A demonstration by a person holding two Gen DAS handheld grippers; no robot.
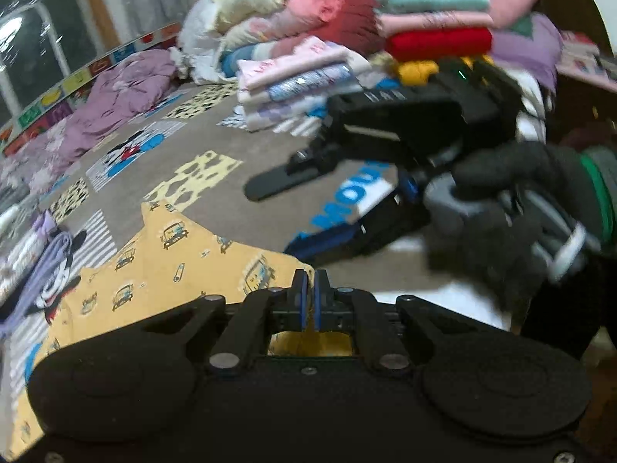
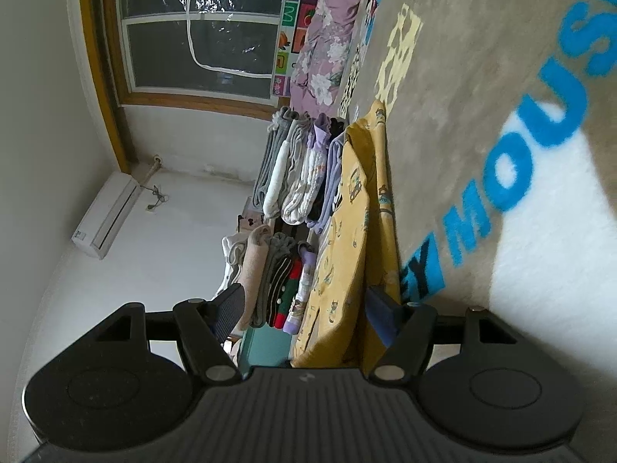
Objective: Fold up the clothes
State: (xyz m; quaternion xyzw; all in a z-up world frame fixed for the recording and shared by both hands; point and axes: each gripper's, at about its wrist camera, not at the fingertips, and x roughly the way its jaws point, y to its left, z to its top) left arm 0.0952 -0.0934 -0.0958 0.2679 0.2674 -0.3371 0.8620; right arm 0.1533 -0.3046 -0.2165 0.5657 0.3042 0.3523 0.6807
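Left gripper: its jaws are pressed together, the blue pads meeting, and yellow cloth shows just behind them; whether the pads pinch the cloth, I cannot tell.
Yellow garment: it lies on the blanket, spreading to the left of the left gripper and under its body.
Right gripper: its jaws stand wide, and the yellow garment passes between the two fingers; the pads do not seem to press it.
Gloved hand: a dark glove holds the right gripper from the right side.
Blanket: grey-brown with cartoon prints and blue letters.
Folded stacks: they stand beyond the right gripper, at the far end.
Second folded pile: just beside the garment.
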